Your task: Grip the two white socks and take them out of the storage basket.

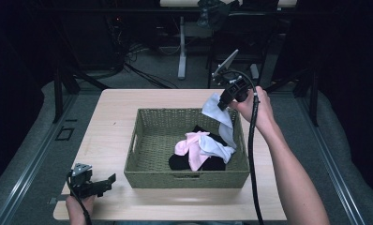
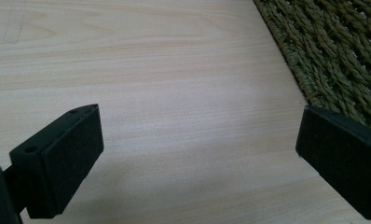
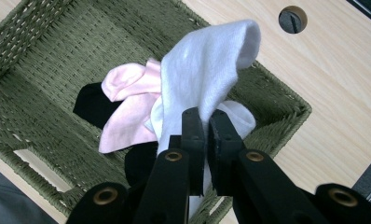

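Pale wooden table, green woven basket standing on it, perhaps centred.

No legible text, label, brand, number or sign appears on any surface in the three views.

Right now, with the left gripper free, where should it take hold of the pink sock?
Grip the pink sock at its raised end, coming straight down from above: it lies atop the pile in the basket, whose walls block any sideways approach.
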